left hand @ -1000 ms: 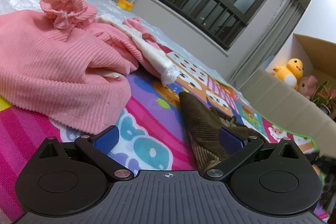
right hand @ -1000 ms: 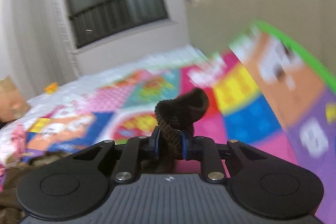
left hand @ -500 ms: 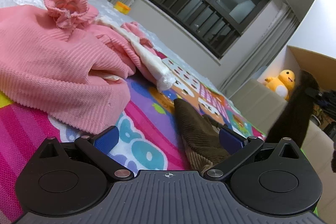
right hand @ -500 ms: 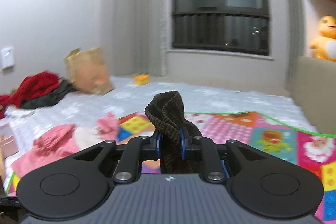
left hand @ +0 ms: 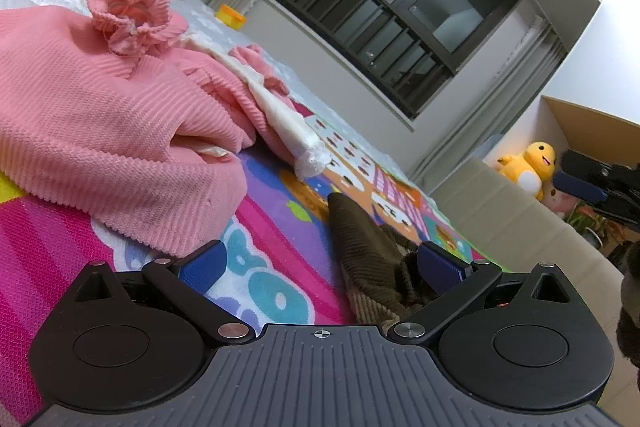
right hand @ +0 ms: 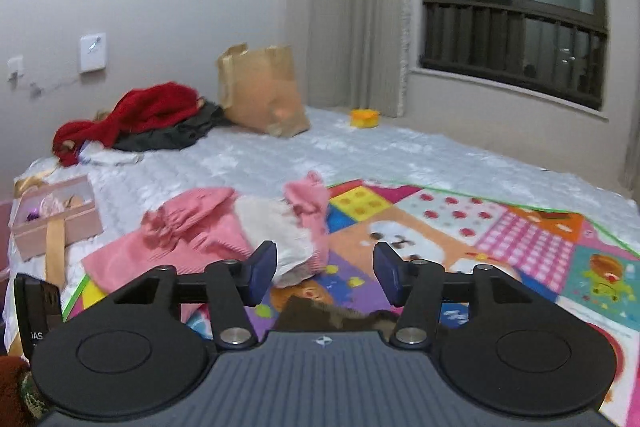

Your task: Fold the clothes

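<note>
A brown corduroy garment [left hand: 368,255] lies on the colourful play mat [left hand: 280,291], against the right finger of my left gripper [left hand: 320,265], which stands wide open just above the mat. In the right wrist view the same brown garment [right hand: 320,315] shows only as a strip below my right gripper [right hand: 324,273], whose fingers are open with nothing between them. A pink ribbed garment [left hand: 92,131] with a ruffled cuff lies crumpled to the left, over a white piece [left hand: 292,131]. The pink pile [right hand: 208,235] sits ahead-left in the right wrist view.
A brown paper bag [right hand: 264,95], red and dark clothes [right hand: 136,119] and an orange tub [right hand: 364,117] sit on the white quilt at the back. A pink box [right hand: 56,223] stands at the left. A beige cardboard wall [left hand: 512,227] and a yellow plush toy [left hand: 532,167] lie right.
My right gripper has opened and let go of the brown garment, which has dropped below it. The view swung towards the back of the room. My left gripper stays open and nearly still.
</note>
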Demonstrator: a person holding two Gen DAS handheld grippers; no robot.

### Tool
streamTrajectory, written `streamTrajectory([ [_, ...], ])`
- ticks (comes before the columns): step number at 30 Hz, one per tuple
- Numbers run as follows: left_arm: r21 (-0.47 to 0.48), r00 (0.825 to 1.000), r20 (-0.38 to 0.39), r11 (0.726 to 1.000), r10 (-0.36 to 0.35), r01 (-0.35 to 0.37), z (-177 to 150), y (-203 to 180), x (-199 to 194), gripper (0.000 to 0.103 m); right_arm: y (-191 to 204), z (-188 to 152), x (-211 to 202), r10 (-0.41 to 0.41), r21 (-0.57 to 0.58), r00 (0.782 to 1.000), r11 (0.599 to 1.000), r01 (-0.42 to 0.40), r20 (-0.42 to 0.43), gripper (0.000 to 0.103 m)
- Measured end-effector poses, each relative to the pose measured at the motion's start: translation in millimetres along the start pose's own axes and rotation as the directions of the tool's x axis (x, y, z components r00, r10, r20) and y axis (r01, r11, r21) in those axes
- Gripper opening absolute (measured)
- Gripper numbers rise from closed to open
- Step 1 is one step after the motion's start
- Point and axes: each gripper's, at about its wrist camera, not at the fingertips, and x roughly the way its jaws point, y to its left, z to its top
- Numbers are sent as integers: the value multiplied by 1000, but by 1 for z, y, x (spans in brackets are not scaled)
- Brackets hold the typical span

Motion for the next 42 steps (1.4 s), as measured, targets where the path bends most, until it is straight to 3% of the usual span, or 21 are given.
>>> streamTrajectory([
  [4, 3, 1000, -10, 1000, 9, -9, 1, -2, 1, 103, -43, -24, -20, -113, 77, 993, 991, 114, -19, 73],
  [7, 22, 999, -42, 999, 35, -34, 2, -6, 5, 103, -67, -57, -26, -196, 78, 977, 976, 203, -87, 75],
  [10, 75, 990, -109, 994, 88, -80, 6, -16, 13, 103, -81, -91, -21, -302, -9, 941, 953, 304, -153, 75],
  [14, 49, 988, -156, 999, 5, 3, 18, -27, 14, 103, -104, -131, -6, -380, -58, 890, 924, 378, -251, 75],
  [17, 27, 980, -191, 998, -58, 64, 27, -35, 14, 103, -116, -158, -3, -384, -41, 883, 921, 388, -272, 81],
  [20, 6, 961, -230, 987, -155, 161, 33, -54, 19, 102, -123, -173, -8, -354, 34, 905, 928, 372, -237, 82],
  [23, 31, 933, -321, 983, -160, 180, 28, -79, 40, 86, -142, -180, -22, -313, 188, 933, 920, 344, -177, 90],
  [26, 79, 918, -389, 991, -73, 112, 18, -96, 65, 85, -161, -188, -37, -279, 336, 954, 893, 300, -110, 97],
  [28, 92, 906, -422, 994, -20, 65, 10, -102, 80, 79, -176, -196, -45, -261, 446, 962, 855, 266, -75, 97],
  [29, 99, 901, -434, 994, 0, 48, 7, -104, 86, 71, -185, -200, -50, -253, 500, 966, 830, 247, -58, 98],
  [30, 115, 897, -441, 993, 19, 36, 3, -107, 91, 55, -190, -204, -54, -249, 541, 968, 809, 230, -38, 100],
  [32, 165, 899, -437, 986, 40, 36, -2, -117, 100, 35, -199, -211, -61, -244, 601, 970, 775, 197, -4, 103],
  [35, 246, 918, -394, 968, 49, 54, 4, -129, 101, 17, -205, -215, -61, -231, 635, 973, 752, 178, 2, 103],
  [42, 439, 962, -269, 894, 41, 85, 27, -155, 96, 19, -202, -214, -58, -233, 619, 973, 763, 187, -7, 103],
])
